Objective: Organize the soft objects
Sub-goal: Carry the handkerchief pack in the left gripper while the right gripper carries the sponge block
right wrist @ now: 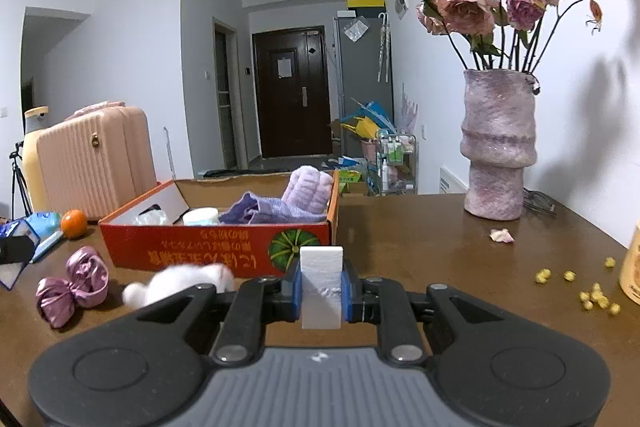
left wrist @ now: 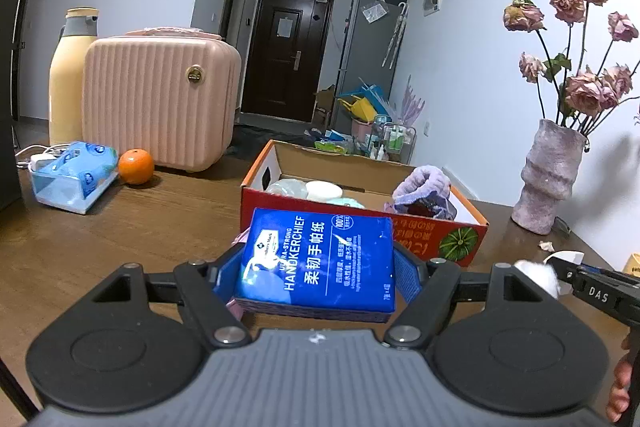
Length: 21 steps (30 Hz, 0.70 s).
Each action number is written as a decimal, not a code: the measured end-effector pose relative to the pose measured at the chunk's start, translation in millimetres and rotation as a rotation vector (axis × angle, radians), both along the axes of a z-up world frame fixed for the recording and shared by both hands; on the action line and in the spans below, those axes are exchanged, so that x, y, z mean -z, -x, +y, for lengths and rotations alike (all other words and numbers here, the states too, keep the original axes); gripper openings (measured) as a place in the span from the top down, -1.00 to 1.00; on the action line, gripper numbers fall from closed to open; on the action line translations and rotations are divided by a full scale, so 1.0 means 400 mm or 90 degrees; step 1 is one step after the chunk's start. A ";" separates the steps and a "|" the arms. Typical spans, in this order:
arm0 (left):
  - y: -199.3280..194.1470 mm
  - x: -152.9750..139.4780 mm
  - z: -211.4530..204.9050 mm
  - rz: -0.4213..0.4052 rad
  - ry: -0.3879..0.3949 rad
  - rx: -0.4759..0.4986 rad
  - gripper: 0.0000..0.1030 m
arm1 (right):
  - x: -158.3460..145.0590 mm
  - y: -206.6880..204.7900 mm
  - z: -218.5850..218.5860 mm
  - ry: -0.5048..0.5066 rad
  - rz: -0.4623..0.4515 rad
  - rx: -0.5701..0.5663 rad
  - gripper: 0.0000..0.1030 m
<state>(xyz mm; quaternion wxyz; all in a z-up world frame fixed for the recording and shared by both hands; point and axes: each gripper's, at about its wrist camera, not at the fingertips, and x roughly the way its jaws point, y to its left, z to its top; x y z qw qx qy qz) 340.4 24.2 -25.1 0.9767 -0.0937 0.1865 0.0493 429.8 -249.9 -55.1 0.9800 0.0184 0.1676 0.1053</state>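
Observation:
My left gripper (left wrist: 318, 267) is shut on a blue handkerchief tissue pack (left wrist: 320, 259), held just in front of the red cardboard box (left wrist: 440, 239). Inside the box lie round pale pads (left wrist: 324, 190) and a purple cloth (left wrist: 426, 189). My right gripper (right wrist: 321, 285) is shut on a white foam block (right wrist: 321, 287), a little short of the same box (right wrist: 224, 251), which holds a purple towel (right wrist: 308, 191). On the table to the left lie a white fluffy ball (right wrist: 180, 283) and a pink satin bow (right wrist: 74, 285). The right gripper's tip also shows at the right edge of the left wrist view.
A pink suitcase (left wrist: 160, 99), a cream flask (left wrist: 68, 79), an orange (left wrist: 136, 166) and a blue tissue bag (left wrist: 74, 175) stand at the left. A purple vase (right wrist: 498, 147) with dried roses is at the right, with a petal (right wrist: 501, 235) and yellow bits (right wrist: 596, 295) on the table.

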 end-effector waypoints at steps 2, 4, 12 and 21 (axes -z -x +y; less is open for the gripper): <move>-0.020 0.002 -0.003 -0.001 0.003 -0.001 -0.46 | 0.004 -0.025 0.001 -0.003 -0.003 -0.001 0.65; -0.041 0.005 -0.007 0.001 0.003 -0.002 -0.46 | 0.005 -0.047 0.004 -0.007 -0.007 -0.002 0.65; -0.114 0.011 0.004 0.005 0.005 -0.018 -0.46 | -0.006 -0.136 0.013 -0.030 -0.025 -0.017 0.65; -0.193 0.017 0.017 0.009 0.008 -0.036 -0.46 | -0.020 -0.214 0.028 -0.042 -0.045 -0.033 0.65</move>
